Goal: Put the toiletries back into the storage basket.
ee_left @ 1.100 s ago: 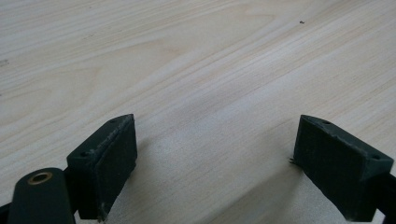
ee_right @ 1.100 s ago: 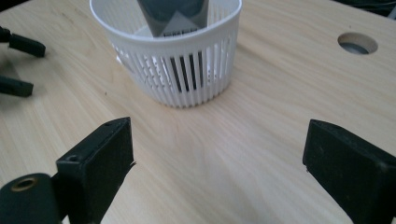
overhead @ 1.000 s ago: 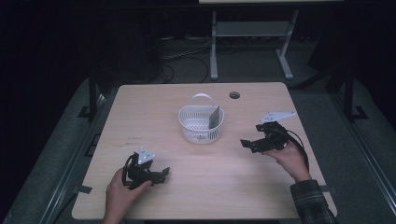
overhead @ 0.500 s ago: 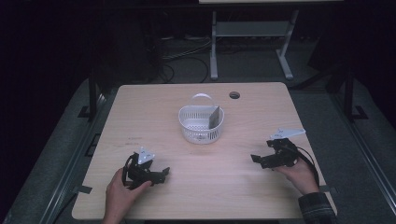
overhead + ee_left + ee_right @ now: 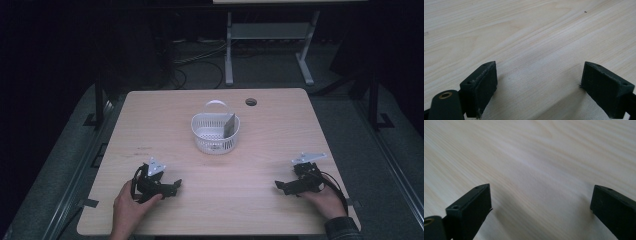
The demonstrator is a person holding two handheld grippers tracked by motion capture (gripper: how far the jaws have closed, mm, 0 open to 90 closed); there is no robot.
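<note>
The white plastic mesh basket (image 5: 215,133), round with a looped handle at its far rim, stands just beyond the middle of the pale wooden tabletop (image 5: 260,150). A grey flat panel (image 5: 229,124) leans upright inside it against the right-hand wall; the rest of its inside looks bare.

Both grippers lie well apart from the basket, near the table's front edge. The left gripper (image 5: 176,185) rests low on the wood at the front left, held by the person's left hand (image 5: 131,204), jaws pointing right. In the left gripper view its two black jaws stand wide with only bare wood grain between them (image 5: 537,82). The right gripper (image 5: 278,185) sits at the front right in the right hand (image 5: 324,199), jaws pointing left toward the table's middle. Its jaws have just been opening, and in the right gripper view they stand wide with nothing between them (image 5: 541,202).

A small dark round hole (image 5: 251,102) lies in the tabletop near the far edge, right of the basket. Nothing stands between either gripper and the basket.

The room around is dark. A grey metal stand (image 5: 267,35) with two legs rises behind the table, and dark cables (image 5: 200,60) trail on the floor beside it.
</note>
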